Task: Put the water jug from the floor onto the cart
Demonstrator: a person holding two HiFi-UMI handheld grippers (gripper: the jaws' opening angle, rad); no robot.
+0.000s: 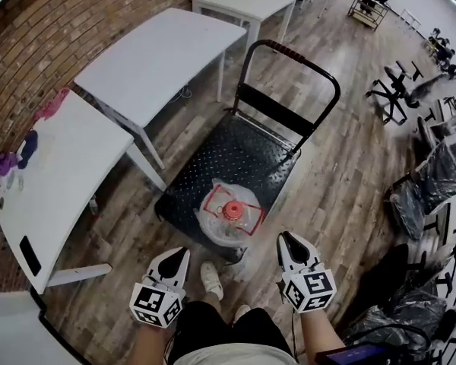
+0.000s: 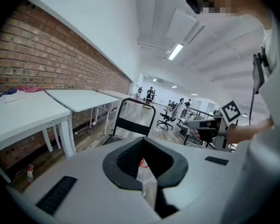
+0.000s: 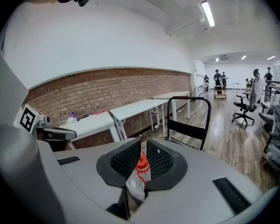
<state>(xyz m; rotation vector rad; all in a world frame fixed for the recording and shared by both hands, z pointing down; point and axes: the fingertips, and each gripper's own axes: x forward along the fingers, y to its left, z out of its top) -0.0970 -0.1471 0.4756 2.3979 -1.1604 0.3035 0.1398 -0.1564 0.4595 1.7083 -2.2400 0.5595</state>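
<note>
Judging the placement done: clear plastic-wrapped water jug with red cap (image 1: 229, 211) upright on the near edge of the black studded-deck cart (image 1: 228, 154), ahead of and below both pairs of jaws. Left gripper (image 1: 176, 257) and right gripper (image 1: 291, 240) apart from it, jaws pinched nearly together, empty. Next, perhaps nudging it farther from the edge. No readable brand or label; only square markers on the grippers.

Open-plan office hall, brick wall (image 1: 61, 29), white tables (image 1: 159, 59), swivel chairs (image 1: 395, 93), wood floor (image 1: 342, 166)
</note>
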